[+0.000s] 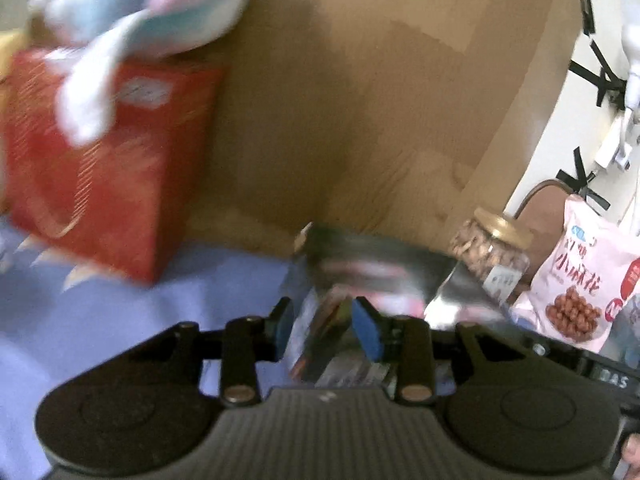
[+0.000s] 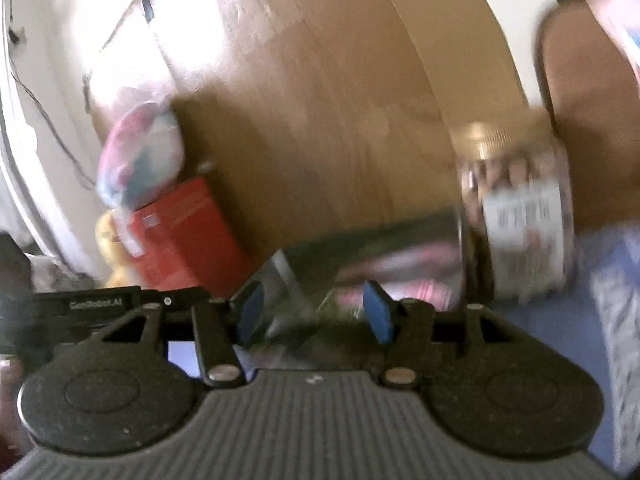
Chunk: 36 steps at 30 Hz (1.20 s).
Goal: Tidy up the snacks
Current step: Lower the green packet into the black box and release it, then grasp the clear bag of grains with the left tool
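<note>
A dark foil snack bag (image 1: 360, 264) lies on the lilac cloth (image 1: 120, 320) in front of a big cardboard box (image 1: 360, 100). My left gripper (image 1: 325, 328) stands over the bag's near left corner, blue pads apart, foil between them but not visibly pinched. In the right wrist view the same bag (image 2: 360, 256) runs between the pads of my right gripper (image 2: 316, 316), whose jaws stand wide and loose around it. A clear nut jar with a gold lid (image 1: 490, 248) (image 2: 520, 216) stands just right of the bag. Both views are blurred.
A red carton (image 1: 100, 168) (image 2: 184, 236) stands at the left against the cardboard, a pastel plush toy (image 1: 136, 12) (image 2: 140, 152) on top. A pink snack bag (image 1: 576, 280) leans at the right beyond the jar. Cables and black tape mark the white wall (image 1: 600, 80).
</note>
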Motion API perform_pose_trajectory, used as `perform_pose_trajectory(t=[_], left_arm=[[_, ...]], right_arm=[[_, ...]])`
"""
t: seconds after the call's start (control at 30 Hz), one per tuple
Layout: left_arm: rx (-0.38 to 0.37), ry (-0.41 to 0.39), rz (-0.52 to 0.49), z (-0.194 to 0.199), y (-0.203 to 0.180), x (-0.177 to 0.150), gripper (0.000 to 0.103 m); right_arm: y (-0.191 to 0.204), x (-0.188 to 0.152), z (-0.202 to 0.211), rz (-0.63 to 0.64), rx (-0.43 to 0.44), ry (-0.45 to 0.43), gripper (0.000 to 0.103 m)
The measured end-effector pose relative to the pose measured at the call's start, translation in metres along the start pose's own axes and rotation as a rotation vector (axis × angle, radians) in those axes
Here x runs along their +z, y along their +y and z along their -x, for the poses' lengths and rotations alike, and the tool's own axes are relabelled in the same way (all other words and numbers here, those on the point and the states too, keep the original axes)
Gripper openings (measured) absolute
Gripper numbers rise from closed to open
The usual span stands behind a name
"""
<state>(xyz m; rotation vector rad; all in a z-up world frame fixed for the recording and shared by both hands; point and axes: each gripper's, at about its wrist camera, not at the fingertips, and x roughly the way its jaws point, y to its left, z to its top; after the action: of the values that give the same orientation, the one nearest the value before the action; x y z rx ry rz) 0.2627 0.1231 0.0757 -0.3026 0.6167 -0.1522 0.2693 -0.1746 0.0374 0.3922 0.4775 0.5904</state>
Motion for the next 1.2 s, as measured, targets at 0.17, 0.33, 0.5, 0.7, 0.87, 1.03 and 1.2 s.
perform_pose_trajectory(t=[0.17,0.33,0.5,0.7,0.87,1.03,1.2], left_arm=[[-0.007,0.073,0.135,0.027,0.033,-0.045,0.040],[-0.075,0.140,0.171,0.029,0.032,-0.077,0.036],[-0.108,0.132,0.185,0.041,0.028,-0.084,0.022],[-0.115,0.095,0.154,0.082,0.020,-0.107,0.022],[-0.090,0.089,0.139,0.130,0.030,-0.136,0.021],[-0.049,0.110,0.103,0.158,0.033,-0.159,0.028],[-0.060,0.028,0.098,0.182,0.037,-0.151,0.051]], right_arm=[[-0.009,-0.047,0.013,-0.158,0.080,0.158,0.058],[0.003,-0.066,0.005,-0.176,0.103,0.237,0.052],[0.021,-0.071,0.010,-0.174,0.119,0.273,0.022],[0.046,-0.077,0.040,-0.120,0.159,0.278,0.020],[0.077,-0.100,0.062,0.002,0.220,0.326,0.020],[0.098,-0.125,0.066,0.061,0.268,0.391,0.023],[0.093,-0.130,0.071,0.021,0.237,0.398,0.049]])
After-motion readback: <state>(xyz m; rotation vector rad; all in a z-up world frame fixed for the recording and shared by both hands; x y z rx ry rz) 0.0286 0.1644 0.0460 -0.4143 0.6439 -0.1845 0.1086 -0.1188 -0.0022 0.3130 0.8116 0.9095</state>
